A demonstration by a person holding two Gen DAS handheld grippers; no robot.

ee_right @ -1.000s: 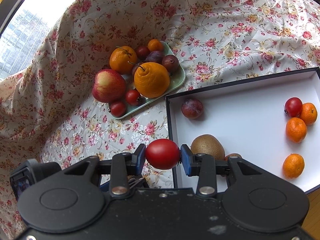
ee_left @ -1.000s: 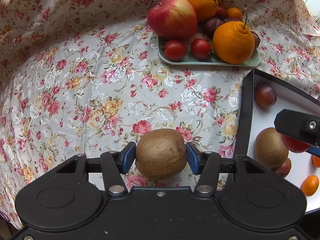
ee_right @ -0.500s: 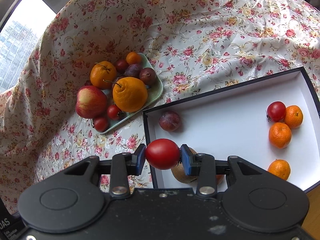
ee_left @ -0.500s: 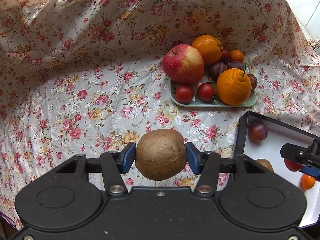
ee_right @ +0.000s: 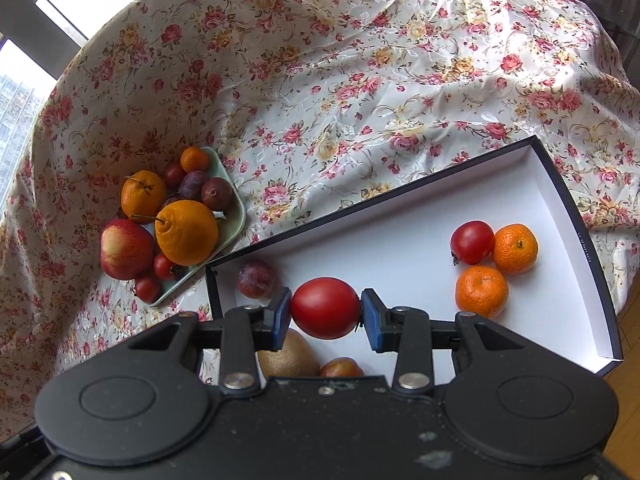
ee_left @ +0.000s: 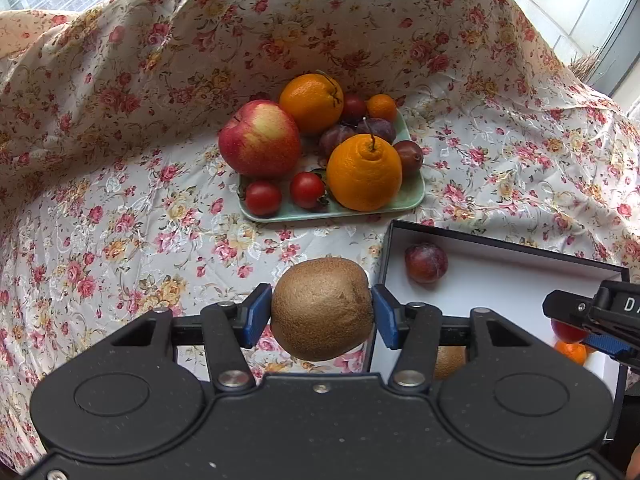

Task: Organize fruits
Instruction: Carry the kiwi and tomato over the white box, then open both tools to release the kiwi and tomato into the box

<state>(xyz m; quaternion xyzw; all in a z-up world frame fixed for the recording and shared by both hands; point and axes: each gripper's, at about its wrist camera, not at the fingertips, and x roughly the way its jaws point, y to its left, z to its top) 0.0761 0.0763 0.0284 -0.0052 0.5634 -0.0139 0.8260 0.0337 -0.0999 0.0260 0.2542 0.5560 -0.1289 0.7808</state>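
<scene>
On the floral cloth (ee_left: pixel 120 240), left gripper (ee_left: pixel 322 314) fingers grasp a kiwi (ee_left: pixel 322 314), right gripper (ee_right: pixel 326 308) fingers a tomato (ee_right: pixel 325 307).

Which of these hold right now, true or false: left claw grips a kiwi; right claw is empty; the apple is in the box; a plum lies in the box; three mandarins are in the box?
1. The left claw grips a kiwi. True.
2. The right claw is empty. False: it grips a tomato.
3. The apple is in the box. False: it rests at the green tray.
4. A plum lies in the box. True.
5. Three mandarins are in the box. False: two show.
</scene>
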